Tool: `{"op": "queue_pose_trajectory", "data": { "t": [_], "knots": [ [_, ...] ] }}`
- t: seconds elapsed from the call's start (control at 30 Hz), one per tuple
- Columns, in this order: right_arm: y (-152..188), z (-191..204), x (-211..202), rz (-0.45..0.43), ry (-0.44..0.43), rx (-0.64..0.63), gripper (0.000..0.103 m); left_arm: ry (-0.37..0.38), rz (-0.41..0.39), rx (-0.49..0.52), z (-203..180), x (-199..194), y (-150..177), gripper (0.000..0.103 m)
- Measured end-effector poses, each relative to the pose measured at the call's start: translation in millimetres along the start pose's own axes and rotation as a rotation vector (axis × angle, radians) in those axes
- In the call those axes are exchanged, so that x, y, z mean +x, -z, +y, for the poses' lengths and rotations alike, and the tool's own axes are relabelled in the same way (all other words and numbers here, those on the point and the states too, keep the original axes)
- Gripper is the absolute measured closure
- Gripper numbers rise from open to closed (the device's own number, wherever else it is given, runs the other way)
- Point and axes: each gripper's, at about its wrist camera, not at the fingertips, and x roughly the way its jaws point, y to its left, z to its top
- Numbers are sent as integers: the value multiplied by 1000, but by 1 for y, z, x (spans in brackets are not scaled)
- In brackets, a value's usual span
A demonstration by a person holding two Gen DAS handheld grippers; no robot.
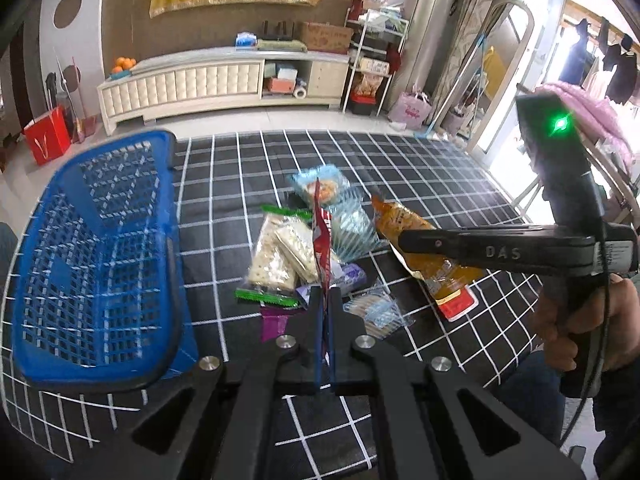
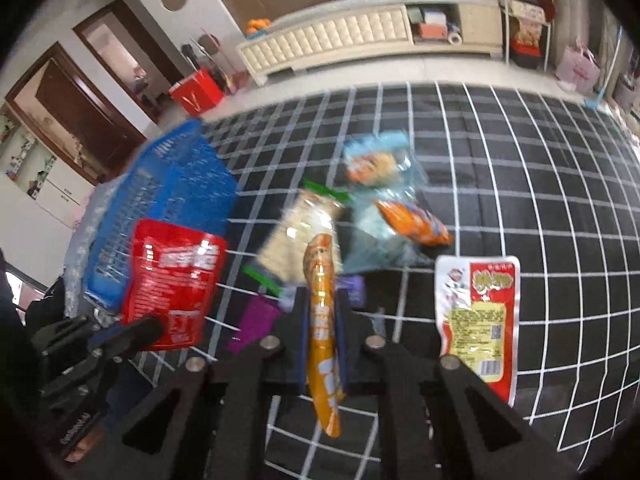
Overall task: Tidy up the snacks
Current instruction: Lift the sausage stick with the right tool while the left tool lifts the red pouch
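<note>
1. Clamping a red snack packet (image 1: 322, 236) edge-on between its closed fingers, the left gripper (image 1: 325, 292) holds it above the black checked tablecloth (image 1: 420, 168), just right of the blue basket (image 1: 100, 256).
2. Seen from the right wrist view, that same red packet (image 2: 174, 282) hangs in front of the blue basket (image 2: 168, 200), with the left gripper (image 2: 148, 330) pinching its lower edge.
3. The right gripper (image 2: 323, 300) is closed tight on an orange snack packet (image 2: 322, 320), which stands upright between the pads, well right of the basket.
4. The left wrist view shows the right gripper (image 1: 404, 240) gripping the same orange packet (image 1: 404, 224), a hand (image 1: 576, 320) wrapped around its handle.
5. A red-and-white packet (image 2: 480, 312) lies flat on the cloth, farther right of the basket.
6. A cracker pack (image 1: 280, 256) and a light blue packet (image 1: 320, 188) lie in the loose pile on the cloth, right of the basket.
</note>
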Motion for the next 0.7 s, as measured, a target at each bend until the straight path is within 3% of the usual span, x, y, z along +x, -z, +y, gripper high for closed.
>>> {"op": "queue_pose_trajectory", "data": {
  "t": [0.4, 0.7],
  "knots": [
    [-23, 91, -43, -112, -48, -117, 88, -38, -94, 14, 31, -78, -18, 102],
    [-40, 148, -43, -154, -71, -199, 88, -106, -142, 46, 75, -121, -32, 102]
  ]
}}
